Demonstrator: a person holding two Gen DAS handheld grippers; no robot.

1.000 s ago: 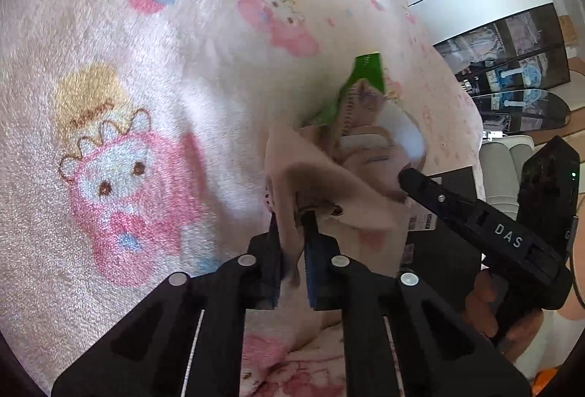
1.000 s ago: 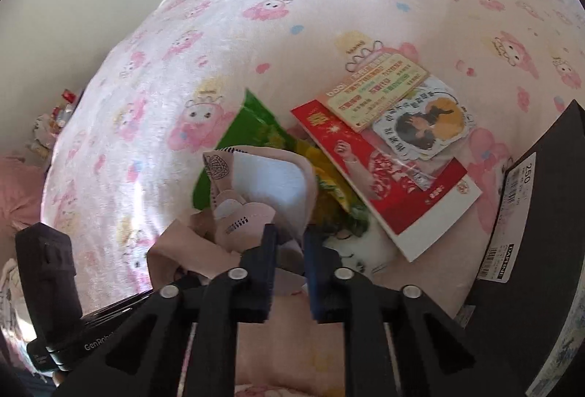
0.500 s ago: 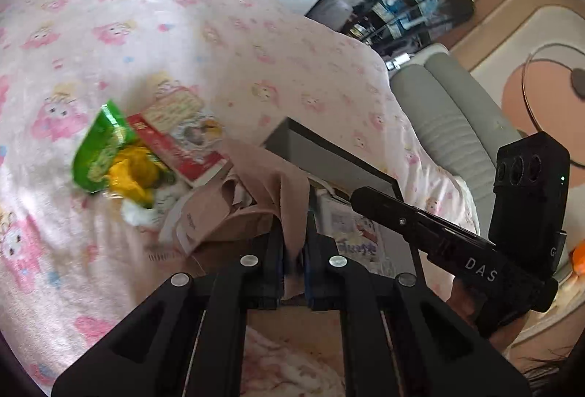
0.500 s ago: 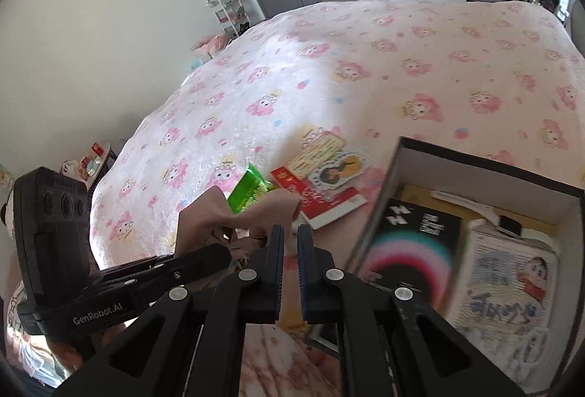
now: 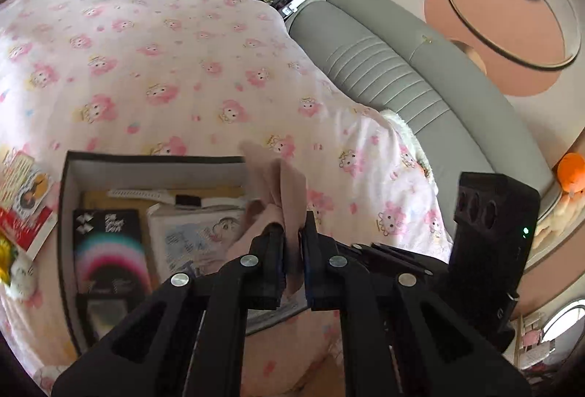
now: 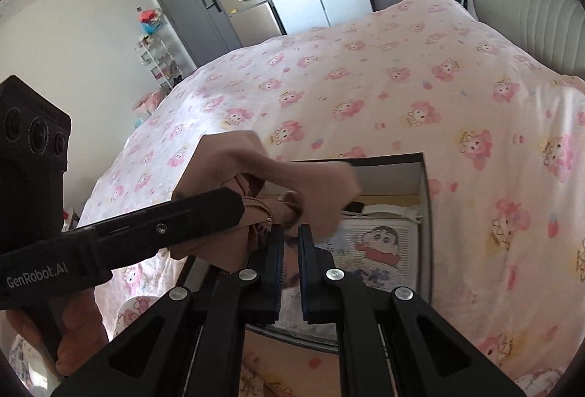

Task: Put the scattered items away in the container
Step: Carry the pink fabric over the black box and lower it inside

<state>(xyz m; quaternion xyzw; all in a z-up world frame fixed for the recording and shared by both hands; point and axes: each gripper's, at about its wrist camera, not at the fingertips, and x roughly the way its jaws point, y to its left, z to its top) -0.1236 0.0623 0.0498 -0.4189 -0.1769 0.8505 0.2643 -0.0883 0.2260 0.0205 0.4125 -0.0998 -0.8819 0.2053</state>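
Both grippers pinch one crumpled beige-pink cloth (image 6: 263, 174): left gripper (image 5: 291, 232) shut on a fold, right gripper (image 6: 290, 232) shut on a lower fold. Cloth hangs directly over the near edge of the black open-topped cardboard box (image 5: 65, 214), so the drop lies straight below, equally near either hand. Pink cartoon-print bedspread (image 6: 365, 86) carries the box. Inside lie a white cartoon-printed pouch (image 6: 376, 250), a black rainbow-arc booklet (image 5: 109, 250) and a white strap (image 5: 139, 193). Beyond the box's left wall, a red card (image 5: 25, 229) remains on the bedspread.
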